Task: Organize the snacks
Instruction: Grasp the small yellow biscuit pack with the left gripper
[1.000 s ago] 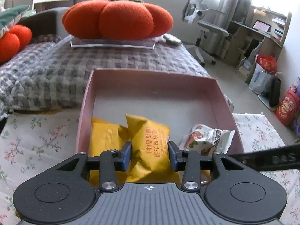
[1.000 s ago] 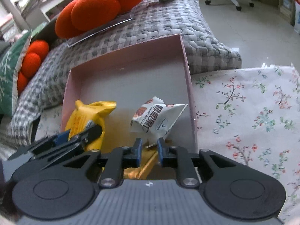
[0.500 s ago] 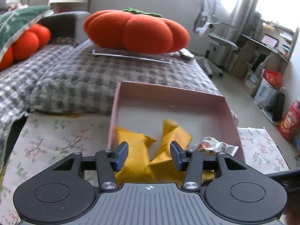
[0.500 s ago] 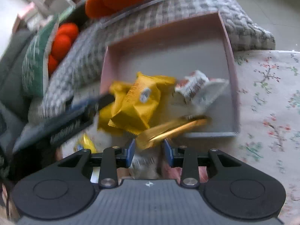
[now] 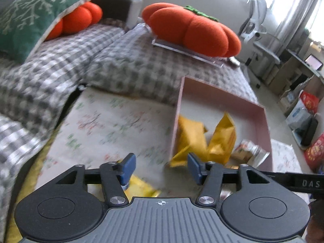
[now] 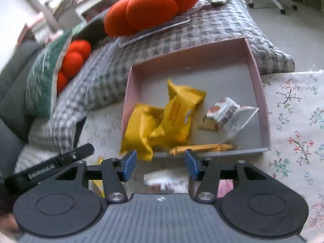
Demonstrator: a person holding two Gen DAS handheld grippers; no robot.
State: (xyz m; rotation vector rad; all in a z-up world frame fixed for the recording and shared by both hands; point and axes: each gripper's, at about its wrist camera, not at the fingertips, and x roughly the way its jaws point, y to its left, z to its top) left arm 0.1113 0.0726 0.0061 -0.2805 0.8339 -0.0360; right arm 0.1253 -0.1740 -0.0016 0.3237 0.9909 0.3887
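A shallow pink box lies on the floral cloth. Inside it are two yellow snack packets, a white and brown packet and a gold bar at the near wall. My left gripper hangs over the cloth left of the box, jaws opening, nothing between them; a yellow packet lies under it. My right gripper hovers before the box's near wall, jaws opening and empty. A white and pink packet lies below it.
Grey checked cushions border the cloth at the back, with orange pumpkin pillows and a green pillow on them. An office chair, a desk and bags stand at the right.
Both grippers let go of their packets into the box, pulled back and widened. The left one swung left off the box over the cloth. The gold bar now lies inside the near wall.
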